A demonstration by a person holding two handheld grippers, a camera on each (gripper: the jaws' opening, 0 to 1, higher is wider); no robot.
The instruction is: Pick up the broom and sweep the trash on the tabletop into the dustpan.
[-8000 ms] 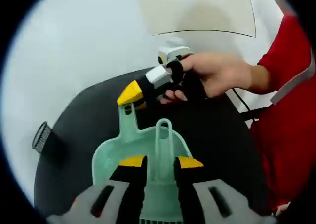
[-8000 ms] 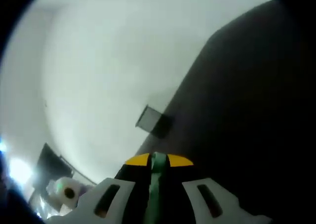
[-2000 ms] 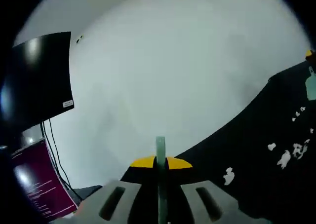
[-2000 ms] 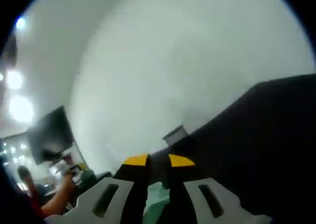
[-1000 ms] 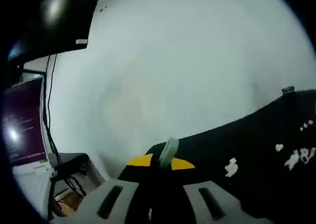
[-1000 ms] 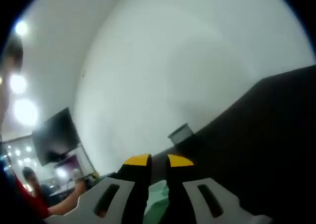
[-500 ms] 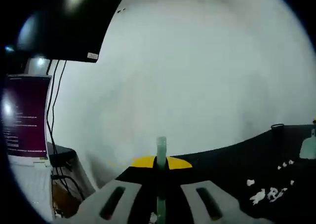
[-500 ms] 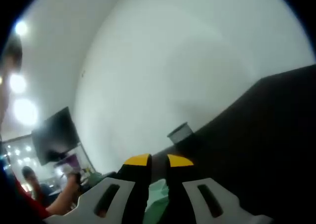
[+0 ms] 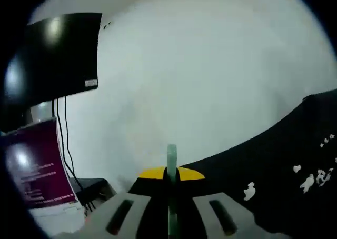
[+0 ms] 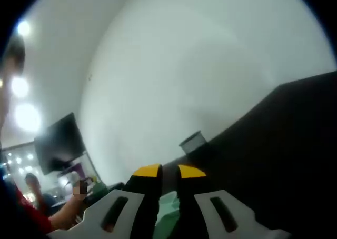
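Note:
My left gripper [image 9: 171, 173] is shut on the thin pale green broom handle [image 9: 171, 156], which sticks up between the yellow tips. Several white trash scraps [image 9: 307, 182] lie on the black tabletop [image 9: 274, 165] at the right of the left gripper view, one scrap [image 9: 249, 190] nearer the jaws. In the right gripper view my right gripper [image 10: 168, 171] is shut on the pale green dustpan [image 10: 165, 206], which shows low between the jaws. The black tabletop [image 10: 279, 155] stretches to the right of it.
A dark mesh holder [image 10: 192, 142] stands at the table's far edge. A black monitor [image 9: 58, 60] hangs on the white wall, with a purple screen [image 9: 37, 170] below it. A person's hand and red sleeve [image 10: 47, 218] show at lower left of the right gripper view.
The left gripper view has swung: the table edge now slants and the trash scraps sit further right. The broom handle stays in the jaws. The right gripper view has barely shifted.

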